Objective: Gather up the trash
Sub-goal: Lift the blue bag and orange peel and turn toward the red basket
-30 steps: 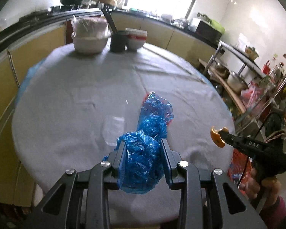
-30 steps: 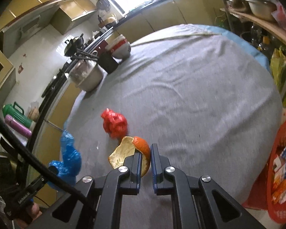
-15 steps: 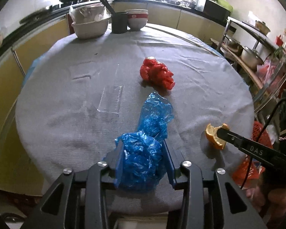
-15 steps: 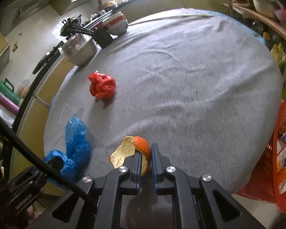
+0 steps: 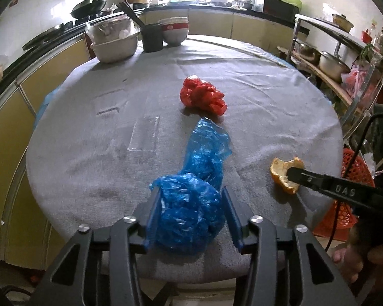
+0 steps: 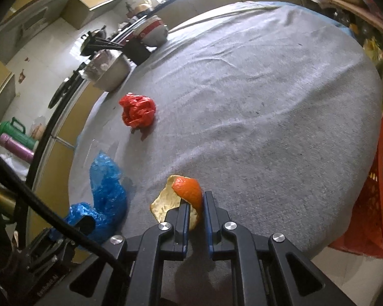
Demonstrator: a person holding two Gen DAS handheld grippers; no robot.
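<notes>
While your left gripper (image 5: pixel 189 204) clamps the crumpled blue plastic bag (image 5: pixel 191 211) between its two fingers at the near edge of the round table (image 5: pixel 268 107), your right gripper (image 6: pixel 196 204) pinches a curl of orange peel (image 6: pixel 183 199) a little to the right. The bag's loose tail trails forward across the grey tablecloth toward a balled-up red plastic bag (image 5: pixel 203 98), which lies by itself near the middle of the table, apart from both grippers. A flat piece of clear plastic (image 5: pixel 144 137) rests on the cloth to the left of the blue bag. At the far edge stand a metal basin (image 5: pixel 113 47) with a covered bowl in it, a dark cup (image 5: pixel 152 37) holding chopsticks, and a stack of red-and-white bowls (image 5: pixel 173 30). Beside the table on your right, below its rim, sits an orange-red plastic basket (image 6: pixel 380 178) with wrappers inside.
</notes>
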